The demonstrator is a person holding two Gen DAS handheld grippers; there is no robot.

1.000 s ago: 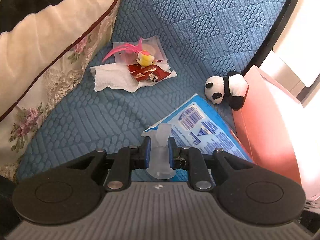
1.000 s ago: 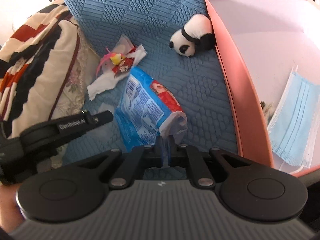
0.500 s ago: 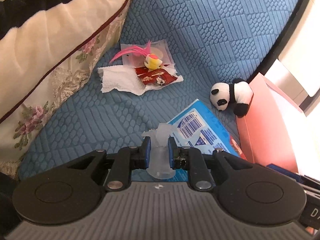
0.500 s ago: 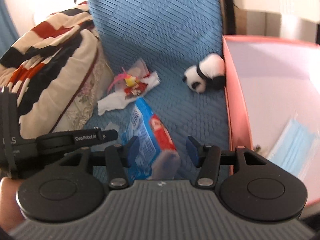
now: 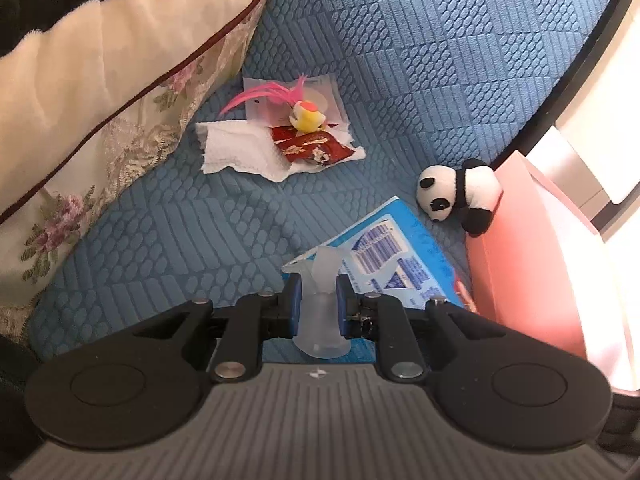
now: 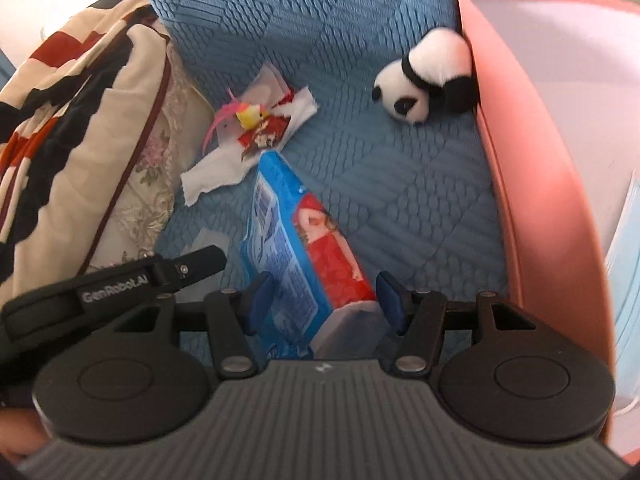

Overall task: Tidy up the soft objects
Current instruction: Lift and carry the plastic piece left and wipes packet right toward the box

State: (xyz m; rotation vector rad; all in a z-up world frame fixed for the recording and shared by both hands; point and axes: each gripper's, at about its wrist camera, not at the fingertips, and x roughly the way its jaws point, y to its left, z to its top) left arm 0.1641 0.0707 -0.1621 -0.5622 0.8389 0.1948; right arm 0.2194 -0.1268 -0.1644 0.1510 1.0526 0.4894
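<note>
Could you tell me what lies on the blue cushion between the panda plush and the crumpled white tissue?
Only bare blue cushion lies between the panda plush and the white tissue; both wrist views show that stretch.

A second ago the right hand-held gripper (image 6: 323, 300) was pinched shut on the end of the blue tissue pack (image 6: 298, 258); now its jaws are opening, pads clear of the pack, which lies between them on the blue cushion (image 6: 400, 200), its end lower than before.
</note>
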